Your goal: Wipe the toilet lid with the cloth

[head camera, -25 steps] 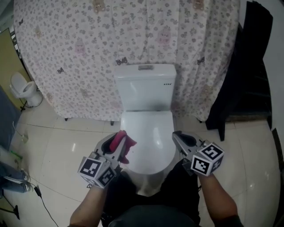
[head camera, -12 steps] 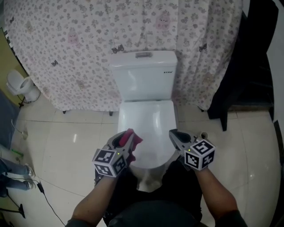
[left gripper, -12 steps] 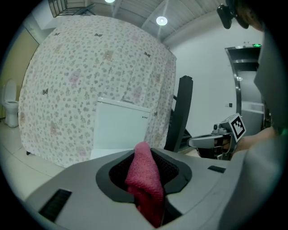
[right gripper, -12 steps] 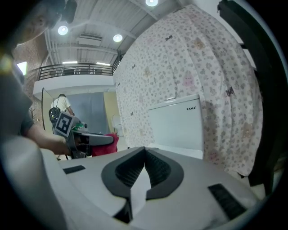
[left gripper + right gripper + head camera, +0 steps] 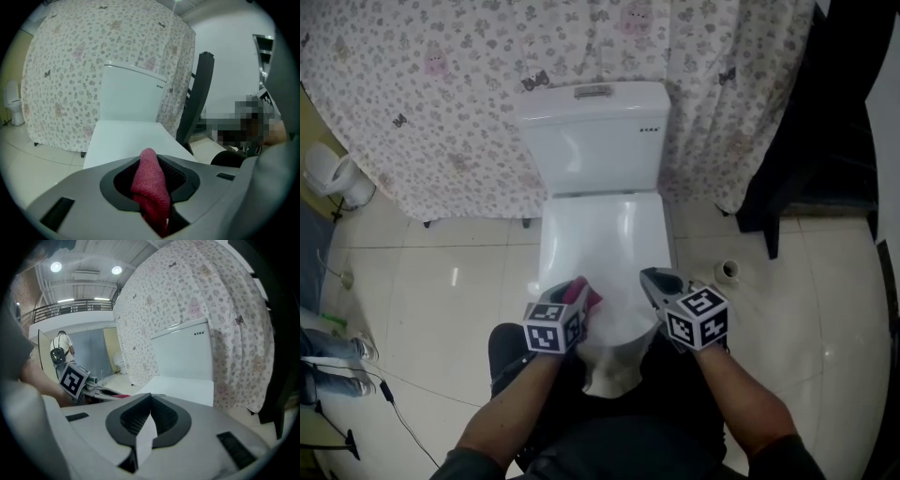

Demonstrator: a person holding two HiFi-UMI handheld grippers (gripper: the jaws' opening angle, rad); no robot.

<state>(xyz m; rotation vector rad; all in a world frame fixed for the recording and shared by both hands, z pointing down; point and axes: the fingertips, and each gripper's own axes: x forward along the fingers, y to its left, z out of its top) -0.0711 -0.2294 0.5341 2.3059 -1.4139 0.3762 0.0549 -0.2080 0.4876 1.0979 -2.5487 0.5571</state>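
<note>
Floral curtain (image 5: 441, 94) backdrop, tiled floor, white toilet with the toilet lid (image 5: 602, 234) down and bare. Left gripper (image 5: 149, 161) has its jaws clamped on the red cloth (image 5: 151, 187), at the lid's near-left edge; can't confirm contact. Right gripper (image 5: 150, 398) is closed on nothing, by the near-right edge. Step looks like approach, wipe not started. Next: press the cloth flat on the lid, stroke toward the tank (image 5: 592, 141). Vs 1 s ago: grippers are closer together, left moved in over the lid.
</note>
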